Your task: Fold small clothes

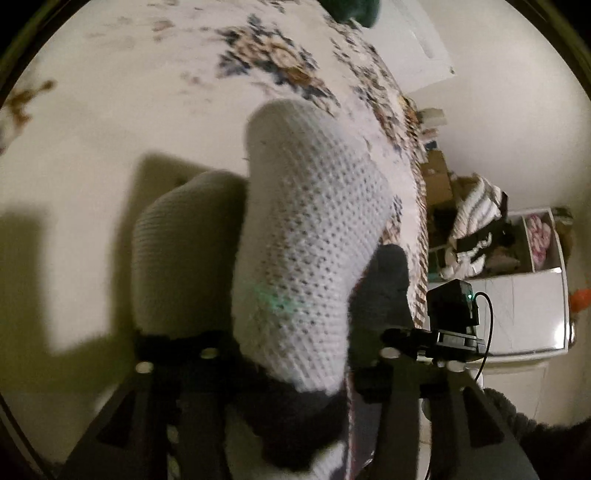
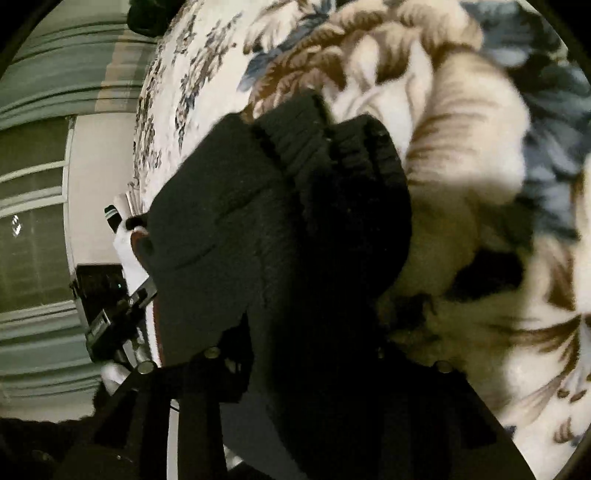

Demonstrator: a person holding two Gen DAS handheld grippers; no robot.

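Note:
A sock with a white mesh foot (image 1: 306, 236) and a dark cuff end fills the left wrist view. My left gripper (image 1: 295, 369) is shut on the sock's white part, which hangs over a floral bedspread (image 1: 147, 92). The right wrist view shows the sock's dark ribbed cuff (image 2: 295, 206), with my right gripper (image 2: 314, 362) shut on it. Its fingertips are hidden under the dark cloth. The other gripper shows at the right edge of the left wrist view (image 1: 450, 325) and at the left edge of the right wrist view (image 2: 110, 314).
The floral bedspread (image 2: 480, 147) lies under both grippers. Beyond the bed's edge stand a white cabinet (image 1: 517, 314) with clothes piled in its shelves (image 1: 480, 221) and a pale wall. A dark green thing (image 1: 351, 11) lies at the bed's far end.

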